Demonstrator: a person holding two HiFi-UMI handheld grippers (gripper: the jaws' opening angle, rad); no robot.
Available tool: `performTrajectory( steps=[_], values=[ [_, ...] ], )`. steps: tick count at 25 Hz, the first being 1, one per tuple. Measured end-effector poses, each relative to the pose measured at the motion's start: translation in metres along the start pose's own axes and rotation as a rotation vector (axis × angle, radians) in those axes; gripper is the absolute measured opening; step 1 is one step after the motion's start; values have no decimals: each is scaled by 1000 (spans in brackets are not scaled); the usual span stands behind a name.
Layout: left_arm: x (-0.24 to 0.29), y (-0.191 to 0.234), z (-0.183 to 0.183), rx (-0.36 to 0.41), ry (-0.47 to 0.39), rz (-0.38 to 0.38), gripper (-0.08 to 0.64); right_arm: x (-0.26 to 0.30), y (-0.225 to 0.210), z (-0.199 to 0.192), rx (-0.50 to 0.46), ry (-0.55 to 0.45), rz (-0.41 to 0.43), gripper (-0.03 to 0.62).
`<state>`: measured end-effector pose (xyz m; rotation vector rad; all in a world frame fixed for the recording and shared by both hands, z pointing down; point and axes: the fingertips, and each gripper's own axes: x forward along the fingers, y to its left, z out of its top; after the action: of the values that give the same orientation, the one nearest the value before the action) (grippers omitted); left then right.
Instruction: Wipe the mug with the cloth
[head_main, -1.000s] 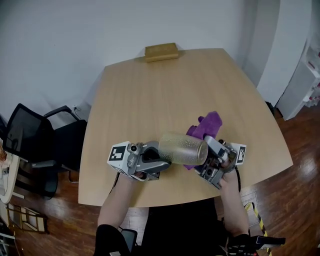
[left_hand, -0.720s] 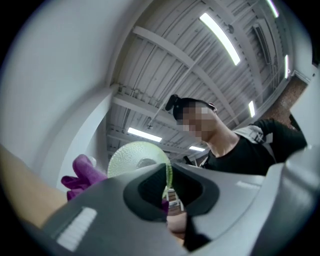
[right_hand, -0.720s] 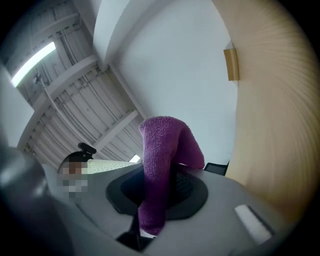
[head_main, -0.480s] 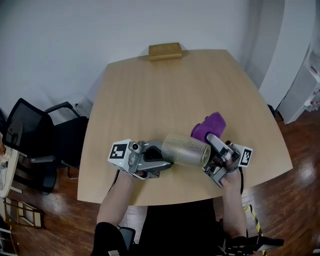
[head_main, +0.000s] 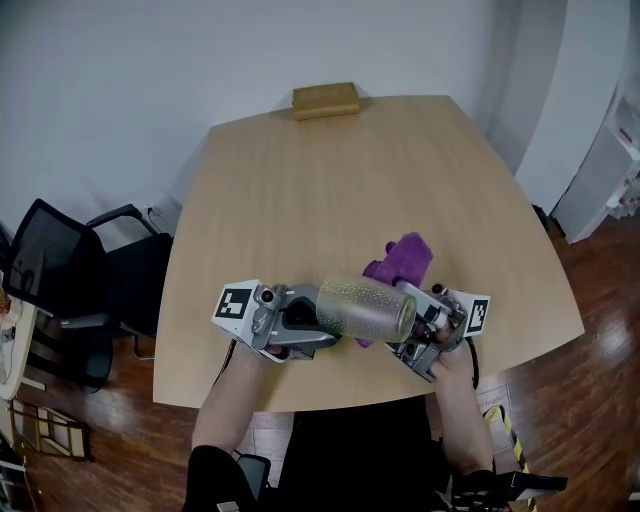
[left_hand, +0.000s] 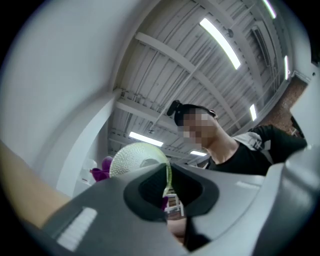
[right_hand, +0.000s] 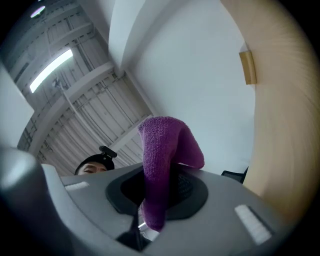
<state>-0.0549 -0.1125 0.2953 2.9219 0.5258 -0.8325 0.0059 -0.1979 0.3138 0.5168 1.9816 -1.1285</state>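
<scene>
Pale wooden table (head_main: 330, 180) against a white wall forms the work surface; a tan box (head_main: 325, 100) lies at its far edge, well ahead of both grippers, and a black chair (head_main: 60, 270) stands off to the left.

1. Left gripper (head_main: 318, 322): jaws clenched on a thin edge of the mug (head_main: 365, 308). Whether that edge is rim or handle cannot be determined. The mug lies on its side, projecting from the left jaws toward the right gripper and clear of the table. This attitude presents the textured wall sideways to the cloth.

2. Right gripper (head_main: 405, 335): jaws clamped on the purple cloth (head_main: 400, 262). A folded lobe stands out beyond the jaw tips, giving a soft pad for rubbing and keeping hard jaw parts off the mug.

3. Relation: the right gripper sits just beside the mug's right end. The cloth rises from its jaws along the mug's far side and appears to touch the wall there.

4. Assessment: wiping appears under way. One gripper steadies the mug while the other can drag the cloth over it.
</scene>
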Motion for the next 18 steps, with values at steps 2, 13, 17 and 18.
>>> performTrajectory(
  steps=[2,13,17,18],
  values=[
    [2,-8,-6,-5,16,-41,51,3,-12,-10,18,25,-30,55],
    [-3,0,-3,27,41,3,43,-19,44,45,-195,-57,36,55],
    [-5,0,-5,16,55,-1,43,-21,73,40,-301,62,97,55],
    [-3,-2,-10,5,71,-11,43,-15,74,30,-308,109,98,55]
  ],
)
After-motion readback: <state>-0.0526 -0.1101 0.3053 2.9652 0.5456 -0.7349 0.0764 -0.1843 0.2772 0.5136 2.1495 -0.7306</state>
